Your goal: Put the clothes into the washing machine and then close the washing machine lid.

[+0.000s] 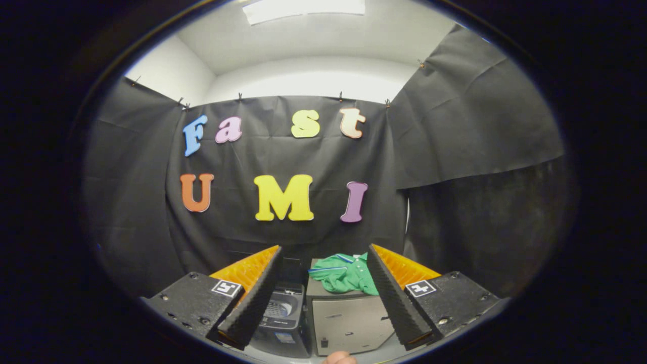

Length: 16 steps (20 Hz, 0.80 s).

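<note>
Jaws wide, hanging back from the booth's far end.
The gripper holds nothing; a green shirt lies atop a grey cabinet between the fingers, the washing machine just beside it.

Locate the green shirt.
Gripper view: the crumpled green shirt lies atop the grey box, right of the washing machine, beyond the open gripper.
</note>
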Motion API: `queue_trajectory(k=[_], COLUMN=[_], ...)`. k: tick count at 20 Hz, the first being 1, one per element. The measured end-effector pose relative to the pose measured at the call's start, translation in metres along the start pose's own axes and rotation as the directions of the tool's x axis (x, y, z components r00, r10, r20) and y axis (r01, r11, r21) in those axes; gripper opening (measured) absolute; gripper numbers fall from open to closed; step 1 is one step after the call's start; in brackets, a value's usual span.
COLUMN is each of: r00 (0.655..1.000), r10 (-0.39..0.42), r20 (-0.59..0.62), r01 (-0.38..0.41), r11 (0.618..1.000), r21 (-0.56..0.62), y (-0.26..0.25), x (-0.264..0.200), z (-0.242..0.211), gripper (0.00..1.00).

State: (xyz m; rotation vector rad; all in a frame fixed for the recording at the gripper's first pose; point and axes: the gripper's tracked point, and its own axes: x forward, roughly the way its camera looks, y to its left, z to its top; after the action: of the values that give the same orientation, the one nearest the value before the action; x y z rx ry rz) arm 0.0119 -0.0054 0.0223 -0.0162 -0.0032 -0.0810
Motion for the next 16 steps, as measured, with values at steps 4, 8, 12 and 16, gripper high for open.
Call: queue_trajectory(k=[4,8,12,16], r00=[0.999,0.998,0.996,0.985], r10=[-0.030,-0.064,-0.071,-0.071], r20=[-0.010,-0.026,-0.060,-0.159], r01=[0.030,0.063,0.068,0.063], r11=[0.999,0.997,0.996,0.997], r21=[-0.016,-0.036,-0.054,-0.055], y=[-0.015,-0.035,-0.052,-0.068], x=[0.014,0.045,0.100,0.166], z=[0.002,-0.002,-0.013,-0.045], gripper=[1.00,1.00,1.00,1.00])
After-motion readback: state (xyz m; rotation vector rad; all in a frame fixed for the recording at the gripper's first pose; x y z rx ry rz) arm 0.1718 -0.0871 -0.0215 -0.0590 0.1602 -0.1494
